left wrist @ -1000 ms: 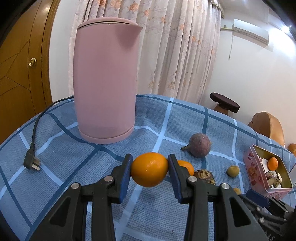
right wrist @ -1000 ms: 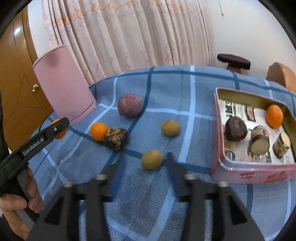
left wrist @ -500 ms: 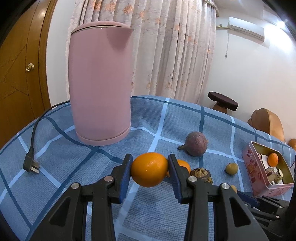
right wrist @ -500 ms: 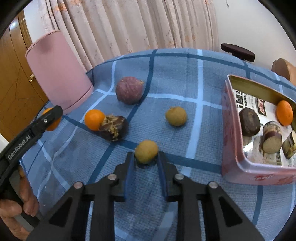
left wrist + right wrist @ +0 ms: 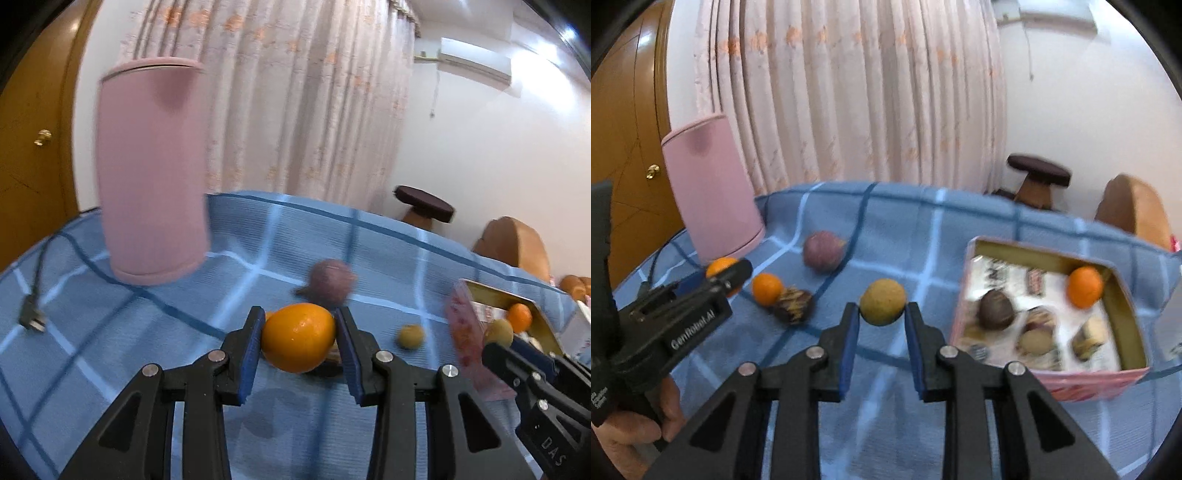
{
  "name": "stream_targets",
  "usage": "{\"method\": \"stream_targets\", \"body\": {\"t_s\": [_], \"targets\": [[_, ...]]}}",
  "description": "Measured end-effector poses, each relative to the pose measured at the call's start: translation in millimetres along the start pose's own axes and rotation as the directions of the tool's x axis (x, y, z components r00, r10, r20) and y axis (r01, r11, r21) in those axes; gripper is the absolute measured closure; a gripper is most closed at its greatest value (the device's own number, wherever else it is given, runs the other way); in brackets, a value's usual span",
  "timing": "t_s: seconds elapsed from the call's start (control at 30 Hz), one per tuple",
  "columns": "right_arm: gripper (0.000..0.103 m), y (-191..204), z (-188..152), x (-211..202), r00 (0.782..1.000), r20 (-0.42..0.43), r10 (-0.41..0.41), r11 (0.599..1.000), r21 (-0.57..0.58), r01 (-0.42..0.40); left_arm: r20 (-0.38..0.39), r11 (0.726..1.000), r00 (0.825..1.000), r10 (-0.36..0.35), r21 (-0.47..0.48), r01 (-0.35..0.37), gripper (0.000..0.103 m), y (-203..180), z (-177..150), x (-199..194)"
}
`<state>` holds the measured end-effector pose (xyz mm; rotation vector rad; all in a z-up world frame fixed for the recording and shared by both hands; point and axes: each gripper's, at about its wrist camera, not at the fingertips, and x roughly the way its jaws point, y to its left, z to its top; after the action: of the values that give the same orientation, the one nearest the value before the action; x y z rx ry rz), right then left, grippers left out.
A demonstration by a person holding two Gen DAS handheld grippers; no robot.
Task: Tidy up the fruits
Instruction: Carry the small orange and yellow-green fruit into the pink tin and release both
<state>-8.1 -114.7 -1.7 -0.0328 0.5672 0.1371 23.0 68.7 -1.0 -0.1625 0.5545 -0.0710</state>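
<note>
My left gripper (image 5: pixel 298 341) is shut on a large orange (image 5: pixel 298 336), held above the blue checked cloth. My right gripper (image 5: pixel 882 314) is shut on a small tan round fruit (image 5: pixel 882 301), lifted off the cloth to the left of the pink tin (image 5: pixel 1052 380). The tin holds a small orange (image 5: pixel 1085 287), a dark fruit (image 5: pixel 996 309) and other pieces. A purple fruit (image 5: pixel 823 251), a small orange (image 5: pixel 767 288) and a dark split fruit (image 5: pixel 793 305) lie on the cloth. Another tan fruit (image 5: pixel 410 336) lies there in the left wrist view.
A tall pink kettle (image 5: pixel 151 177) stands at the back left, with its cord and plug (image 5: pixel 31 319) lying on the cloth. A person's hand (image 5: pixel 635 432) holds the left gripper (image 5: pixel 727 275). Behind the table are a curtain, a stool (image 5: pixel 1038 175) and a brown seat.
The right gripper's jaws shut on the tan fruit and raised it off the cloth. The left gripper carried its orange to the right, so the kettle now sits further left in its view.
</note>
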Motion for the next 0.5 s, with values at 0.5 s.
{"method": "stream_targets", "body": {"t_s": [0.5], "targets": [[0.075,-114,4,-20,0.964,0.046,-0.261,0.961,0.105,0.255,-0.001,0.967,0.983,-0.186,0.175,0.183,0.062,-155,-1,15]]}}
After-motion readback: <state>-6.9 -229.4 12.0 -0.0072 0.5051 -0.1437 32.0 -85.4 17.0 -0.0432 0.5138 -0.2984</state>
